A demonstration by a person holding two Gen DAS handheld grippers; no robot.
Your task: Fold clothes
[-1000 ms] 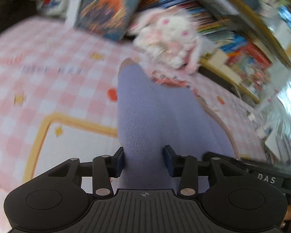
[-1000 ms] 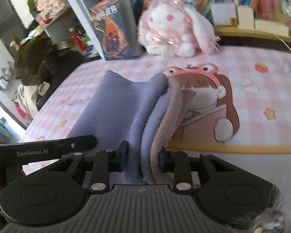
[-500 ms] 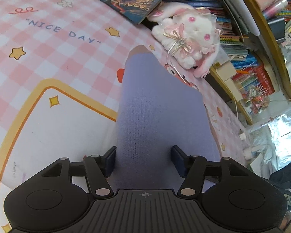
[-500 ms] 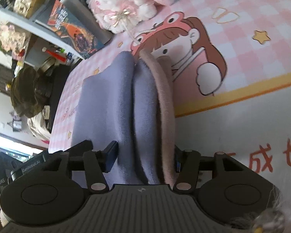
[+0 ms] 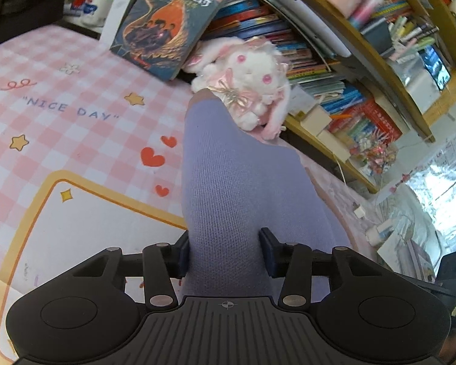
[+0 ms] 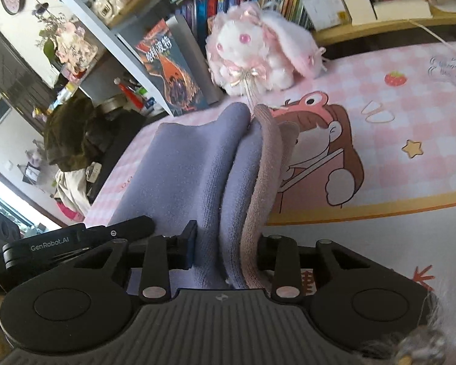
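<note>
A folded lilac knit garment (image 5: pixel 234 176) with a dusty-pink inner layer (image 6: pixel 267 152) lies on the pink checked mat (image 5: pixel 60 106) and runs away from both cameras toward the shelf. My left gripper (image 5: pixel 226 243) has its jaws closing on the near flat end of the garment, and both pads touch the cloth. My right gripper (image 6: pixel 225 243) is closing on the bunched lilac and pink folds (image 6: pixel 197 158), squeezed between its pads. In the right wrist view the left gripper's body (image 6: pixel 76 237) sits close by at the left.
A white and pink plush rabbit (image 5: pixel 249 70) (image 6: pixel 258 54) sits just beyond the garment's far end. A large book (image 5: pixel 167 21) leans on the crowded bookshelf (image 5: pixel 334 60) behind it. The mat's cartoon print (image 6: pixel 325 164) spreads to the right.
Half a second ago both pairs of jaws stood wider around the cloth; now they have narrowed onto it. Both views have tipped up toward the shelf again. The garment stays between the jaws.
</note>
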